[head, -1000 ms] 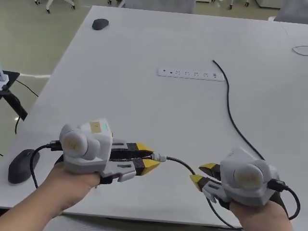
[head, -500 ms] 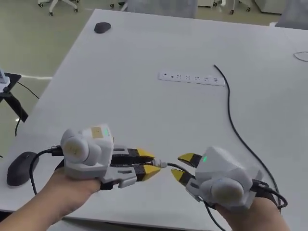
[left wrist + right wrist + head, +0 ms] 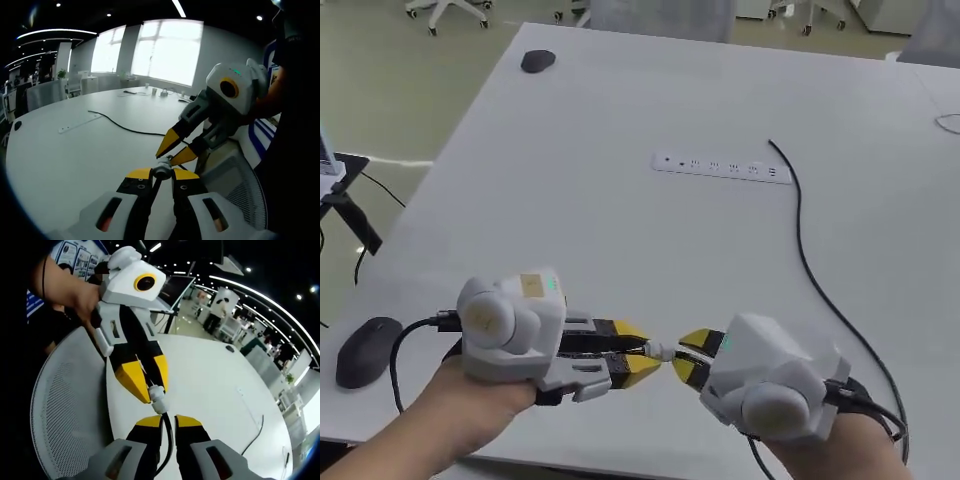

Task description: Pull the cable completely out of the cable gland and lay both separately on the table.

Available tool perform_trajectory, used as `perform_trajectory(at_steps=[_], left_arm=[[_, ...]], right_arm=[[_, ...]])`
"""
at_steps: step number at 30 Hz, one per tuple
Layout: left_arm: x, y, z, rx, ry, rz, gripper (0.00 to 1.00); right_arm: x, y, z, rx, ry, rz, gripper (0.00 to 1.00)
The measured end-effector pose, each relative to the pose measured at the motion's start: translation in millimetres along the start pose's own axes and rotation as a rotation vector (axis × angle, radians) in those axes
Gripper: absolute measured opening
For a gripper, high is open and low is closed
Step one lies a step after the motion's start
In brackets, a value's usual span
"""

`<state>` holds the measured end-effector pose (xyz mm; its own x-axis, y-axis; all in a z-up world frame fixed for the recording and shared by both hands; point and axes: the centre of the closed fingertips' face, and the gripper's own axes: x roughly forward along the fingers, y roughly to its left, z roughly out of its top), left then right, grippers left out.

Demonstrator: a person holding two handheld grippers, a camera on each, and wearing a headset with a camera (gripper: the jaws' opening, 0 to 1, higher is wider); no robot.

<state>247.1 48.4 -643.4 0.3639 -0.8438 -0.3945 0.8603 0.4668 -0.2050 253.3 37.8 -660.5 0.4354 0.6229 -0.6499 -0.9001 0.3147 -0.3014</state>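
Left gripper (image 3: 646, 352) pinches the gland (image 3: 161, 169) above the table's (image 3: 620, 220) near edge. Right gripper (image 3: 682, 357) has its jaws spread around the cable (image 3: 167, 437) just beside the gland, not yet clamped. The cable sits in the gland, so pull-out and laying down both remain.

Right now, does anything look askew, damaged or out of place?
Nothing stands out. The left gripper holds the cable gland, the right gripper straddles the cable beside it, and the power strip lies flat on the table.

White, yellow-tipped left tool (image 3: 650, 353), right tool (image 3: 682, 356)
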Motion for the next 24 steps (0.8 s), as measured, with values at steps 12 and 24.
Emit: perform_trajectory(at_steps=[12, 24], left_arm=[[5.7, -2.0, -0.9, 0.005, 0.004, -0.009, 0.15], [8.1, 1.0, -0.9, 0.012, 0.009, -0.004, 0.15]], right_arm=[[-0.2, -2.4, -6.6, 0.074, -0.011, -0.003, 0.01], [2.0, -5.9, -12.1, 0.163, -0.024, -0.006, 0.01]])
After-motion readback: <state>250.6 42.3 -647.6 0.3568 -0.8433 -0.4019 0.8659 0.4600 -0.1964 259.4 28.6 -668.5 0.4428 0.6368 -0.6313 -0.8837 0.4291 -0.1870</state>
